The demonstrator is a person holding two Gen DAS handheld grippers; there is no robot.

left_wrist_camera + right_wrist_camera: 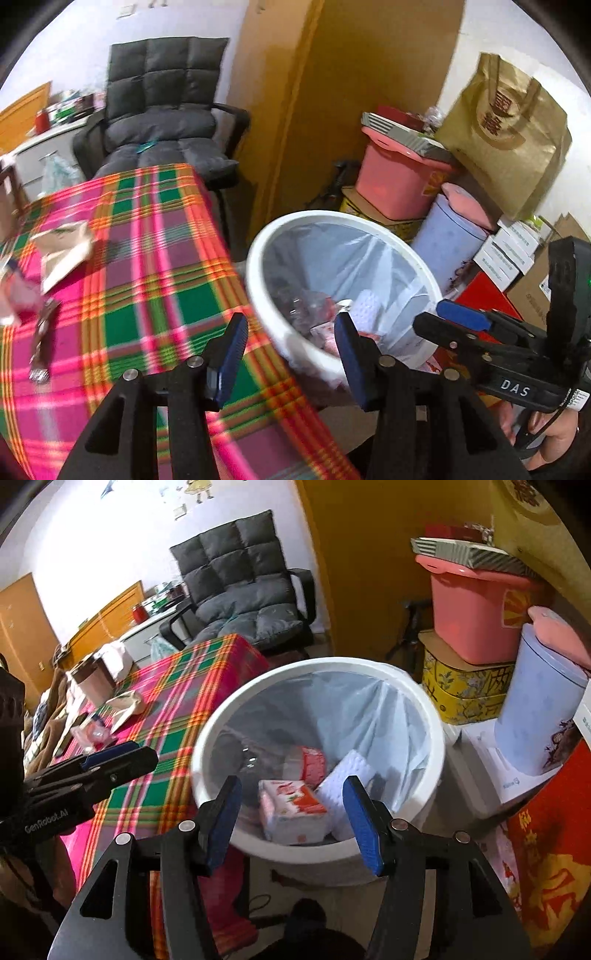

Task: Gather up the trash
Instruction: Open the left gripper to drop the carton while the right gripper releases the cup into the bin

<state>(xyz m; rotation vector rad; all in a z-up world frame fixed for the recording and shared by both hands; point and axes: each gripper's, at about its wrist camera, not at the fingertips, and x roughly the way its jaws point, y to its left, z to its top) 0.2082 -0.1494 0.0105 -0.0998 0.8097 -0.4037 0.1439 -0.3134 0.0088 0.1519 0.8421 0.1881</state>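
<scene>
The table (155, 258), spread with a bright plaid cloth, stands just beside the white bin (317, 679), which is lined with a pale bag and serves as the landmark here. Inside the bin lie a tissue pack (295, 812) with red print, a white pad (347, 775) behind it and a pinkish wrapper (314, 762) further back. Well apart from the bin, at the far side of the table, more trash waits: a crumpled paper wrapper (64, 251) and a small foil wrapper (44, 343). The right tool (295, 819) hangs over the near rim of the bin with its jaws spread and nothing between them. The left tool (291, 354) hovers at the edge of the table next to the bin, its jaws also spread and empty. What could go wrong, I judge, is a tool knocking the light bin or dragging the loose cloth on the way back to the wrappers, scattering them. The left view is blurred, so the small pieces near its left edge are hard to identify, and the bottom of the bin is partly hidden behind the rim and jaws.
</scene>
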